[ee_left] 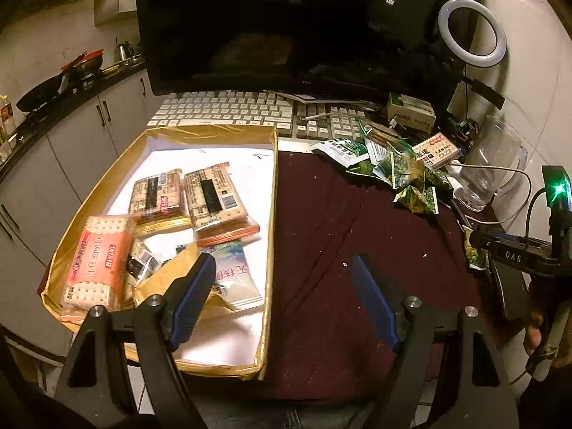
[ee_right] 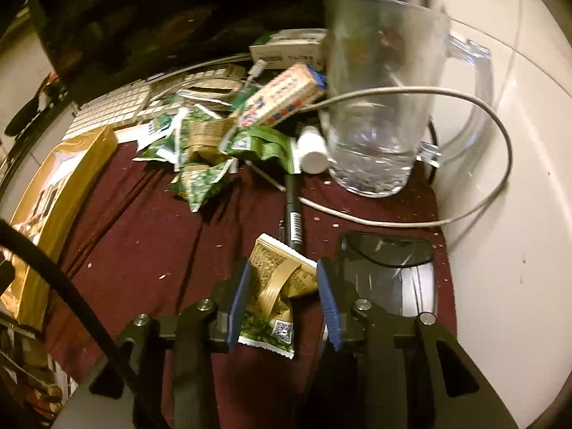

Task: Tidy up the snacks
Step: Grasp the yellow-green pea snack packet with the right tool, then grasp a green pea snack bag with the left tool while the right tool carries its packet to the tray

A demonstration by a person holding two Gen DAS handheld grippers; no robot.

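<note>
A gold box (ee_left: 273, 193) on the left holds several cracker packs (ee_left: 214, 196) and a pale snack pouch (ee_left: 236, 279); its side shows in the right wrist view (ee_right: 64, 178). My left gripper (ee_left: 282, 286) is open and empty, over the box's right wall and the maroon cloth. A heap of green snack packets (ee_left: 400, 171) (ee_right: 203, 153) and a cracker pack (ee_left: 436, 150) (ee_right: 282, 96) lie at the far right of the cloth. My right gripper (ee_right: 282, 289) is shut on a green and gold snack packet (ee_right: 275, 286) near the right edge of the cloth.
A clear plastic jug (ee_right: 379, 100) stands at the back right, a white cable (ee_right: 493, 121) looping around it. A black marker (ee_right: 294, 214), a white bottle (ee_right: 311, 150) and a phone (ee_right: 386, 257) lie nearby. A keyboard (ee_left: 228, 111), monitor (ee_left: 286, 25) and ring light (ee_left: 472, 32) stand behind.
</note>
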